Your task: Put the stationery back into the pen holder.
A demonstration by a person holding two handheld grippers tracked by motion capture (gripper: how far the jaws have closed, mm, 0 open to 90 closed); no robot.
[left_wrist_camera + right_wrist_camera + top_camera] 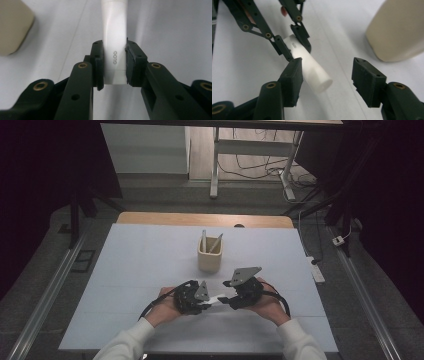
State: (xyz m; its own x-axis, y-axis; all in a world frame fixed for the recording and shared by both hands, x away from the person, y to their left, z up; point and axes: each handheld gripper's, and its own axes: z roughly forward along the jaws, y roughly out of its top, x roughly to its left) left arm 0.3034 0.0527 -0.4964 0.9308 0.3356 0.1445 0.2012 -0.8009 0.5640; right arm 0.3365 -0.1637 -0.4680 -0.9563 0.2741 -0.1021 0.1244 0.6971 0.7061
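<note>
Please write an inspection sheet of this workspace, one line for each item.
Surface: white table cover, flat, over a wooden table top.
Job's things: a white tube held above the cover; a beige cup stands behind it with two sticks inside.
Clutter: nothing seen.
Grippers: left gripper is shut on the white tube, its fingers pressing both sides. Right gripper is open around the tube's free end; one finger is next to the tube, the other is apart.
Cables: a black cable loops from the right gripper; more wires lie on the floor behind.
Surroundings: dark room, a desk frame behind, metal rails beside the table.
</note>
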